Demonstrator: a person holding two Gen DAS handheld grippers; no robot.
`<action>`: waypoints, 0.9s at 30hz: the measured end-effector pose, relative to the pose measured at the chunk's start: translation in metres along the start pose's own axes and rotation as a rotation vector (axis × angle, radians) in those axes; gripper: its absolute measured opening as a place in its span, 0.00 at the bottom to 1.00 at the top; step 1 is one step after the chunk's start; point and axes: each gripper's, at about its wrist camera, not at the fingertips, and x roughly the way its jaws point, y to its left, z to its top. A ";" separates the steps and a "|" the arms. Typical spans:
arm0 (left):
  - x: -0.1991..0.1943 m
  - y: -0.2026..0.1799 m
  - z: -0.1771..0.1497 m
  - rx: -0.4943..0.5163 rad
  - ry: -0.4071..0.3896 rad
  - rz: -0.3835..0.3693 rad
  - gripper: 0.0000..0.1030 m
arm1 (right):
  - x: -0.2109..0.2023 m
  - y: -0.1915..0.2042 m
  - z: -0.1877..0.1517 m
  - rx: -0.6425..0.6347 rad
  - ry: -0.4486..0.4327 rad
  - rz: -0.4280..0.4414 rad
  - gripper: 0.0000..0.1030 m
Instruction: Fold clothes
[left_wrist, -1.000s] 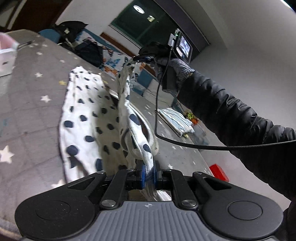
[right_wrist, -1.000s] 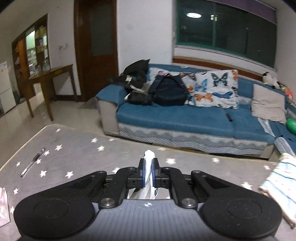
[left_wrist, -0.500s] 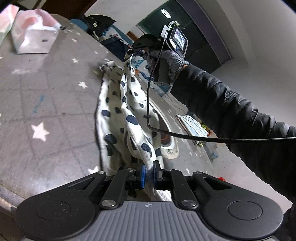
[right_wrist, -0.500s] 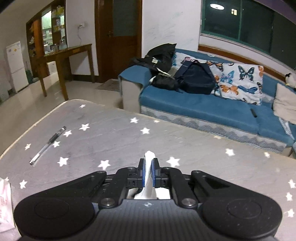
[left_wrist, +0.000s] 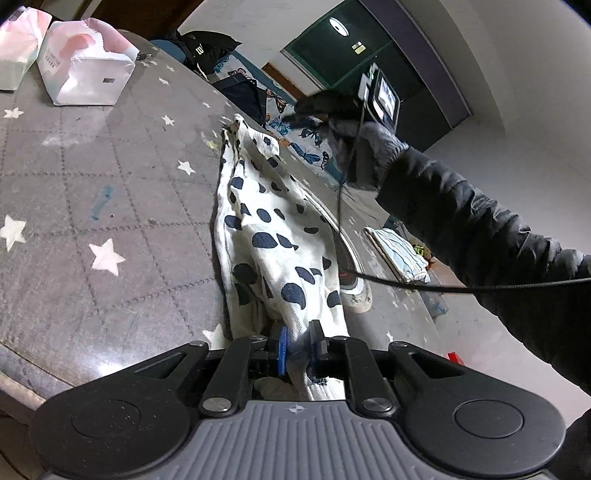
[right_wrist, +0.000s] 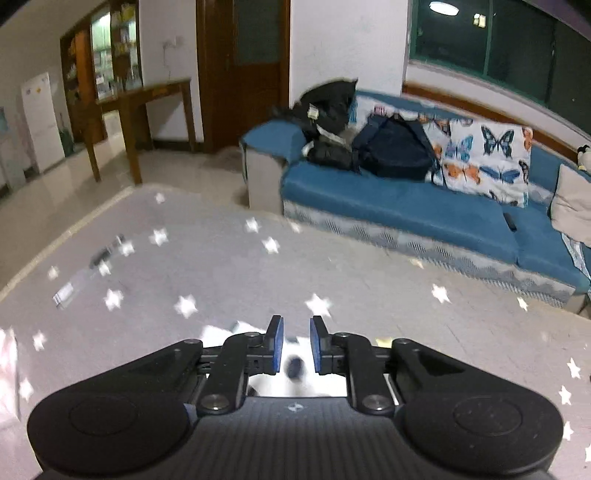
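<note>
A white garment with dark blue spots (left_wrist: 273, 236) lies in a long folded strip on the grey star-patterned table (left_wrist: 110, 192). My left gripper (left_wrist: 297, 345) has its jaws slightly parted with the near end of the garment between them. My right gripper (right_wrist: 296, 341) is open above the far end of the garment (right_wrist: 291, 363), which lies loose on the table under it. In the left wrist view the right gripper (left_wrist: 325, 107) hovers just past the garment's far end, held by a gloved hand.
Two white and pink paper bags (left_wrist: 85, 62) stand at the table's far left. A pen (right_wrist: 88, 269) lies on the table left of my right gripper. A folded striped cloth (left_wrist: 399, 251) lies to the right. A blue sofa (right_wrist: 406, 206) stands beyond the table.
My right gripper has opened and let go of the garment's far end, which now lies on the table. The left gripper's jaws have parted a little and the garment has settled flatter.
</note>
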 end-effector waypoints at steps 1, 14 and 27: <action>0.001 0.001 0.000 -0.001 0.004 0.004 0.13 | 0.002 -0.005 -0.004 -0.004 0.017 -0.005 0.14; -0.002 -0.001 0.008 0.012 0.040 0.030 0.13 | 0.039 -0.020 -0.033 -0.004 0.073 0.025 0.31; 0.000 -0.003 0.014 0.031 0.044 0.045 0.13 | 0.038 -0.033 -0.026 0.013 0.016 -0.016 0.08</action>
